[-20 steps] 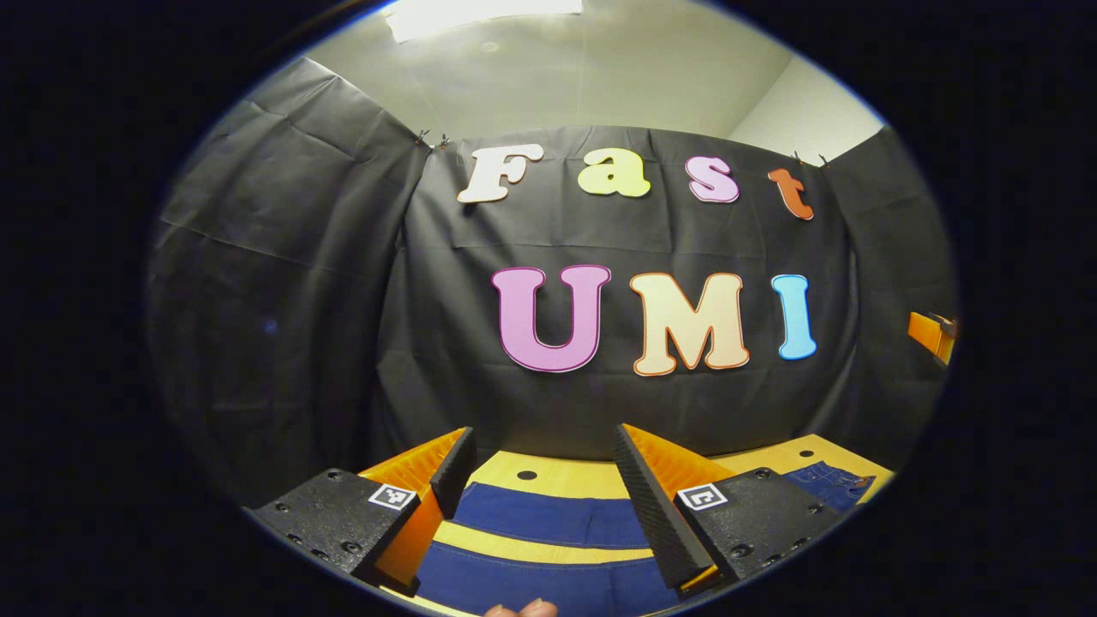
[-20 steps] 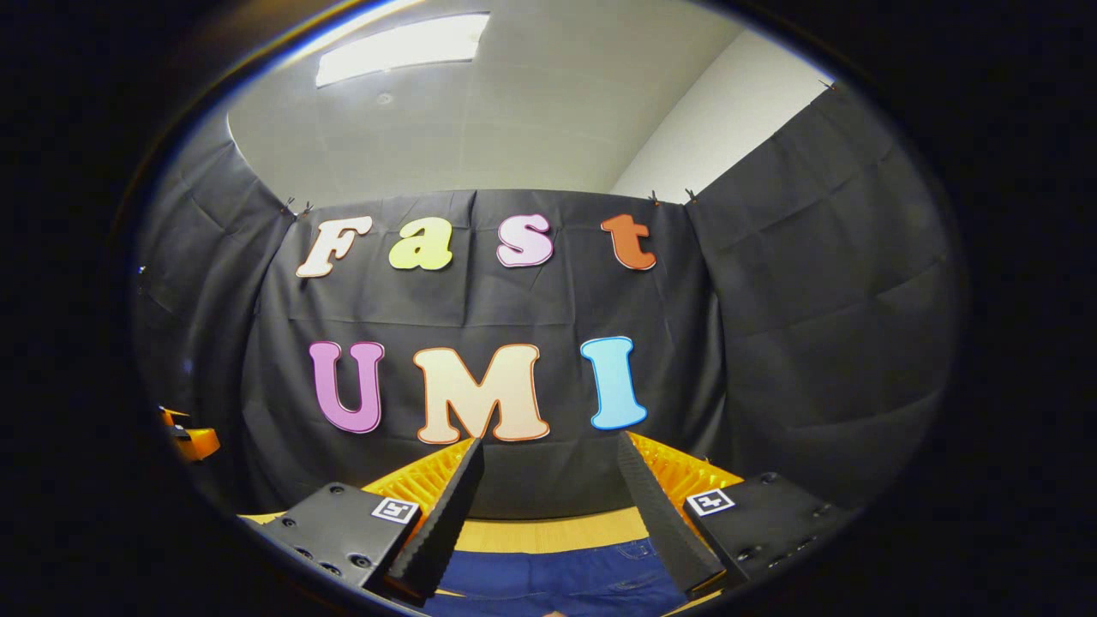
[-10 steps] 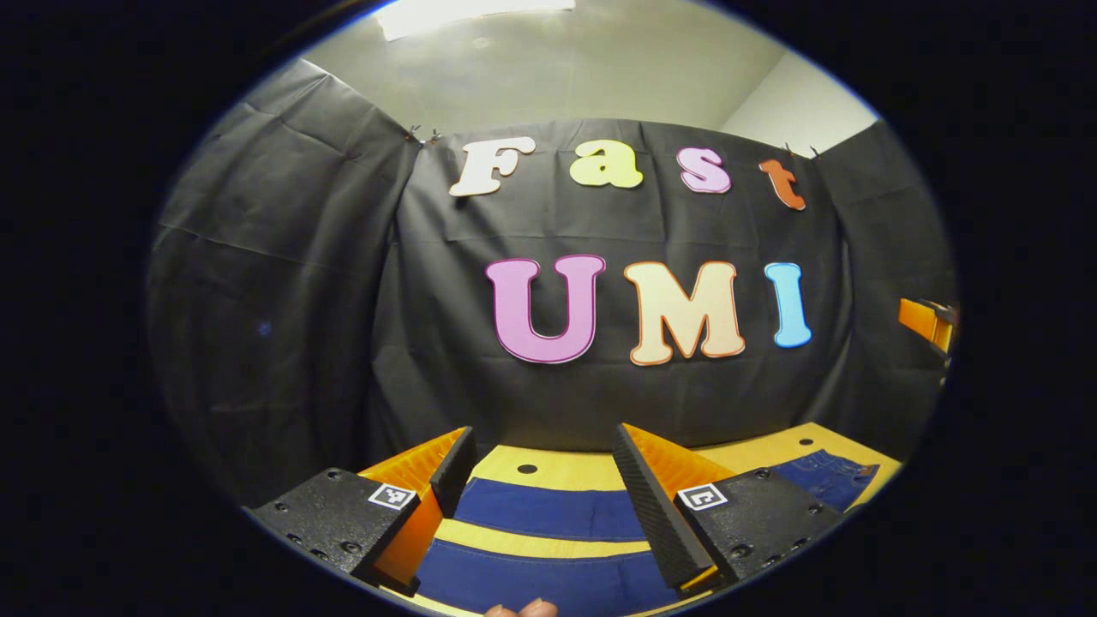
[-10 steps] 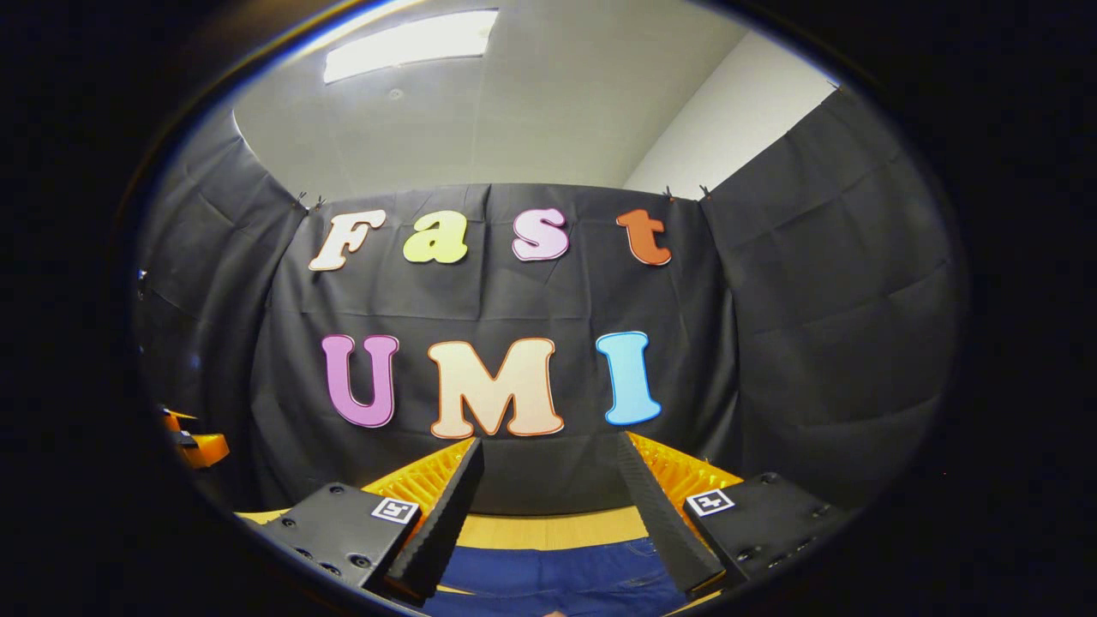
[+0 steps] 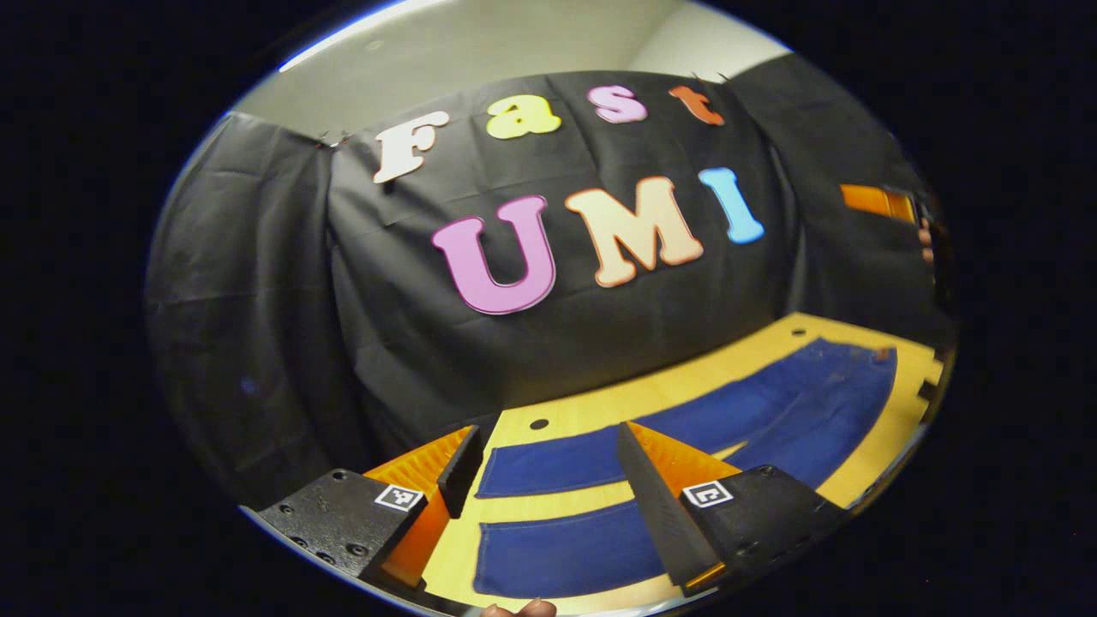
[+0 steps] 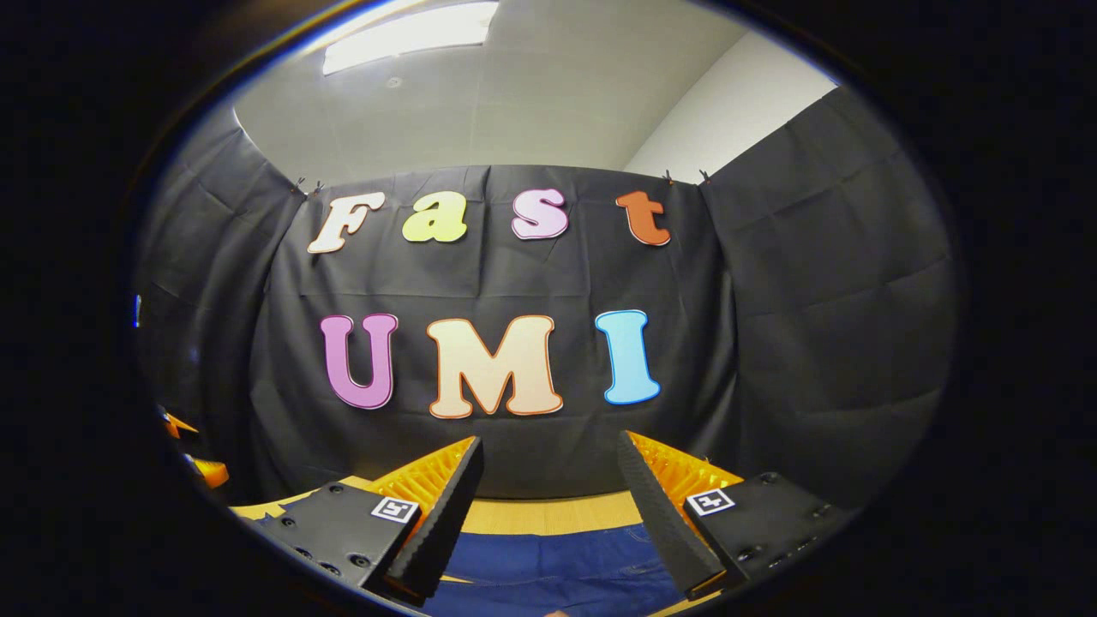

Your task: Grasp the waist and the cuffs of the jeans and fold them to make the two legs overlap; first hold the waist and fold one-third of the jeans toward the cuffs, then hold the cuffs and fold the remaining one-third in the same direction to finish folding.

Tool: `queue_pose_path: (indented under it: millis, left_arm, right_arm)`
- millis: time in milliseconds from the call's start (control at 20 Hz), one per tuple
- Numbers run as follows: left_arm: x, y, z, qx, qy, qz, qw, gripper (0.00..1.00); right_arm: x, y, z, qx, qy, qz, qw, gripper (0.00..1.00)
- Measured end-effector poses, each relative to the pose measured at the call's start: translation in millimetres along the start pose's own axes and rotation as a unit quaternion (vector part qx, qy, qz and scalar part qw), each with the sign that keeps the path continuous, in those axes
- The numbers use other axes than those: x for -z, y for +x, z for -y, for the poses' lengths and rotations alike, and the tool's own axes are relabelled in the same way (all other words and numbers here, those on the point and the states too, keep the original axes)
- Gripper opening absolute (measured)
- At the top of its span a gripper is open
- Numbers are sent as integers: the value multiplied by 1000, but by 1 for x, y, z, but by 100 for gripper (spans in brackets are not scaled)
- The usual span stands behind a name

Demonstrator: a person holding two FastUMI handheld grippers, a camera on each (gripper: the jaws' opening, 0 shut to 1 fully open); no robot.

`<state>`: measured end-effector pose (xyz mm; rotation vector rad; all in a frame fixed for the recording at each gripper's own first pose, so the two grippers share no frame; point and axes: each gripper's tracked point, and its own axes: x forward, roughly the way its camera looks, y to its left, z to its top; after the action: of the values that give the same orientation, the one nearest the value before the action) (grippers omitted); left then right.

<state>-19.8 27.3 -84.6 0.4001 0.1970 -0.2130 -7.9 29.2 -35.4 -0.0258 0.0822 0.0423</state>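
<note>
lying flat on the yellow table (image 5: 600, 403), the jeans (image 5: 771, 411) are spread with both legs apart, a strip of bare tabletop showing between them. in the left gripper view the two cuffs sit near the left gripper (image 5: 548, 463), and the legs run off to the far right toward the waist. the left gripper hangs above the cuff ends with its jaws parted and nothing between them. the right gripper (image 6: 548, 480) is likewise spread and empty, with denim just below it; judging by the stitching there, this is likely the waist end, though little of it can be seen.

denim like this should be soft but fairly heavy and thick, likely to sag and drag on the table instead of sliding freely. a pinch on the doubled hem of the near cuff and on the waistband edge would probably hold best, since those seams are stiffer and less likely to slip out. no fold has been made yet.
</note>
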Motion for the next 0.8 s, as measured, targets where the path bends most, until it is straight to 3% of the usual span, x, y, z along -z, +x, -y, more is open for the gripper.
queue_pose_path:
  millis: [100,150,200,250,300,500,800]
  left_arm:
    - [21,-5,6,19,43,-23,999,95]
    - [32,-6,11,33,54,-35,997,100]
    - [45,-8,17,47,63,-50,996,95]
    - [59,-9,23,58,75,-64,993,95]
    - [76,-12,28,72,91,-77,990,95]
    - [132,-24,44,127,178,-127,968,96]
    - [196,-32,46,163,235,-191,939,96]
  right_arm:
    - [3,-3,-1,2,-3,1,1000,94]
    - [6,-6,-2,3,-6,0,1000,100]
    - [9,-8,-4,1,-9,-3,1000,100]
    - [13,-10,-6,1,-13,-8,1000,97]
    - [16,-12,-6,2,-17,-12,1000,100]
    - [25,-23,-10,7,-19,-25,999,97]
    - [36,-35,-7,20,-28,-37,999,97]
